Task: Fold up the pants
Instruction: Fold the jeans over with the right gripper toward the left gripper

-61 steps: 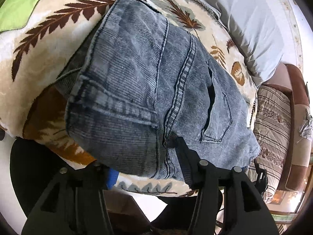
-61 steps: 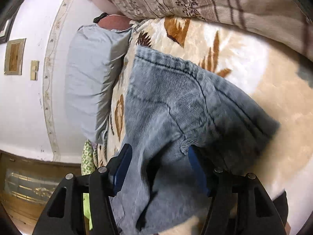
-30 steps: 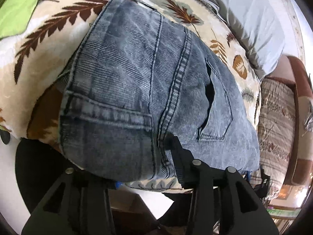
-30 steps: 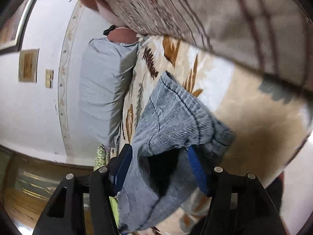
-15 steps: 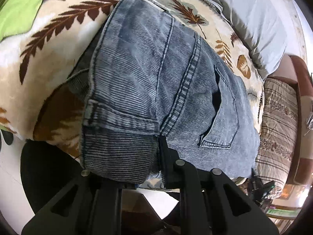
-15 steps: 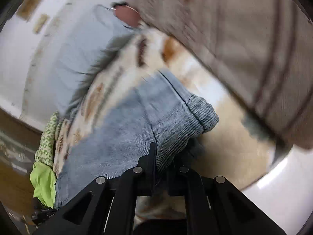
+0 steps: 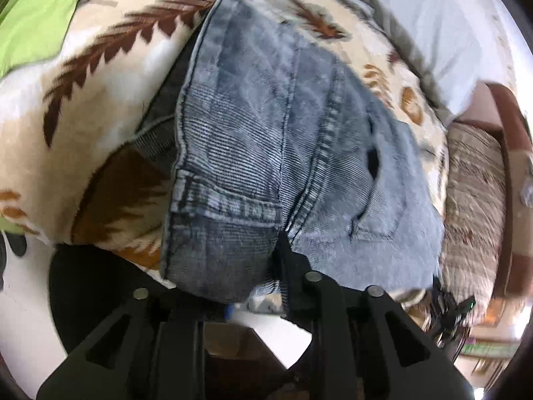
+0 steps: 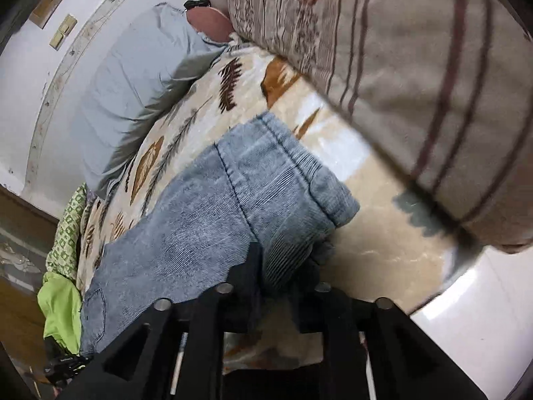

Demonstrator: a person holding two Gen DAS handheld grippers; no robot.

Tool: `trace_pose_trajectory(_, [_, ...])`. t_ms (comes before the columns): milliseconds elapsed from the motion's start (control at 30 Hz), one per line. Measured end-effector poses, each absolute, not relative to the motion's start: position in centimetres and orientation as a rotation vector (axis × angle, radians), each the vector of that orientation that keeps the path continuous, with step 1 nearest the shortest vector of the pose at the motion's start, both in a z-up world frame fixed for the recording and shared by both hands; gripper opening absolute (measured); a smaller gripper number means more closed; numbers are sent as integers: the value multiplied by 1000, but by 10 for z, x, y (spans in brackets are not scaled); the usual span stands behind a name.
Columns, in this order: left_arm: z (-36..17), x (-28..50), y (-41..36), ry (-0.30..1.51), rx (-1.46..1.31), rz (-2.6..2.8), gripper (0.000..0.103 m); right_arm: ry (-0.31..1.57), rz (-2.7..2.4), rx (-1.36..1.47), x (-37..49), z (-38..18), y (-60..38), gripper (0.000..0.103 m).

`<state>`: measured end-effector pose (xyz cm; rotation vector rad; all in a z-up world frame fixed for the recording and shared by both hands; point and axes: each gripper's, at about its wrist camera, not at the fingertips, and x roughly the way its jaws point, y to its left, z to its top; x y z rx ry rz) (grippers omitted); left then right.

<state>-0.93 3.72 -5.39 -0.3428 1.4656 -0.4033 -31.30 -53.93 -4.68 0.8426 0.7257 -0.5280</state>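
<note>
Blue-grey corduroy pants point(image 7: 266, 133) lie folded on a leaf-print blanket point(image 7: 83, 83), back pocket facing up. My left gripper point(image 7: 233, 266) has the waistband end bunched between its fingers at the bed's near edge. Its left finger is hidden under the cloth, and its jaws are opening slightly. In the right wrist view the hem end of the pants point(image 8: 216, 216) is doubled over. My right gripper point(image 8: 283, 260) pinches that thick fold. These jaws are opening too, with the cloth still filling the gap.
A grey pillow point(image 8: 133, 83) lies at the far end of the bed. A striped cushion point(image 8: 399, 50) crowds the right side close to my right gripper. Green cloth point(image 7: 33, 10) sits at the blanket's left. White floor point(image 8: 466, 316) shows below the bed edge.
Both grippers went from wide open around the pants to closed on them, then eased a little. The right gripper rolled and rose slightly, doubling the hem end over.
</note>
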Motion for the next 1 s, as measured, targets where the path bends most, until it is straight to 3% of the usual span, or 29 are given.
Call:
trace_pose_trajectory(133, [-22, -12, 62, 1382, -333, -519, 27, 647, -631, 745, -337, 0, -536, 38])
trace_pose_trajectory(200, [-4, -7, 80, 1317, -330, -523, 40, 613, -632, 697, -334, 23, -531, 44])
trace_pose_trajectory(267, [7, 4, 91, 1263, -315, -481, 63, 614, -571, 661, -309, 38, -521, 47])
trace_pose_trajectory(300, [11, 16, 94, 1247, -305, -456, 65, 625, -527, 644, -291, 41, -514, 50])
trace_pose_trajectory(467, [-7, 63, 82, 1314, -326, -455, 67, 764, -200, 531, -152, 30, -441, 63])
trace_pose_trajectory(633, [-36, 95, 67, 1419, -341, -464, 67, 953, 13, 456, -16, -18, -368, 64])
trace_pose_trajectory(800, [-40, 112, 78, 1420, -385, -458, 67, 1059, 41, 354, 49, -50, -341, 64])
trace_pose_trajectory(900, [-48, 121, 75, 1442, -403, -475, 78, 1115, 100, 326, 61, -66, -334, 64])
trace_pose_trajectory(967, [-58, 124, 62, 1491, -422, -550, 74, 1138, 146, 246, 61, -71, -322, 51])
trace_pose_trajectory(1000, [-56, 125, 53, 1497, -418, -590, 66, 1144, 164, 184, 62, -69, -313, 22])
